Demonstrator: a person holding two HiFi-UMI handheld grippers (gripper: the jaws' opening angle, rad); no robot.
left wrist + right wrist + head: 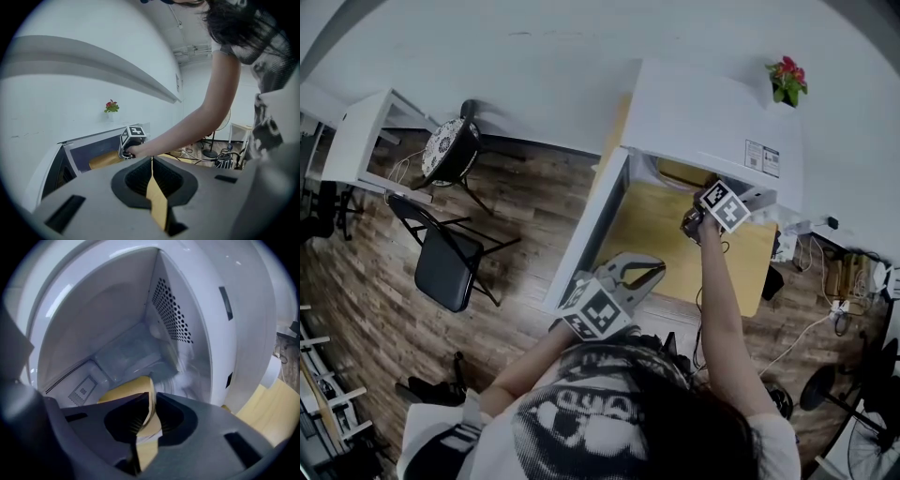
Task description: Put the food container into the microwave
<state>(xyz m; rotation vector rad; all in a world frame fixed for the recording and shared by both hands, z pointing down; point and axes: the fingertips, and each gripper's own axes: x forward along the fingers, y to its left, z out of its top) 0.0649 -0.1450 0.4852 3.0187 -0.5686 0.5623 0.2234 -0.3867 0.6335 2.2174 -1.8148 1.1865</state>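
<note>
The white microwave (703, 117) stands on a yellow table (675, 244) with its door (586, 234) swung open to the left. My right gripper (705, 194) reaches into the opening. Seen from the right gripper view, the right gripper (152, 397) is shut on the rim of a yellow food container (133, 392), inside the cavity (117, 357). The left gripper view shows the container (105, 160) as a golden shape just inside the opening, next to the right gripper (123, 152). My left gripper (654, 273) hangs over the table's front edge, shut and holding nothing (151, 164).
A small pot of red flowers (787, 80) sits on top of the microwave. Left of the table are a black folding chair (445, 262), a round-seated chair (450, 150) and a white desk (356, 136). Cables and a power strip (844, 281) lie on the floor at right.
</note>
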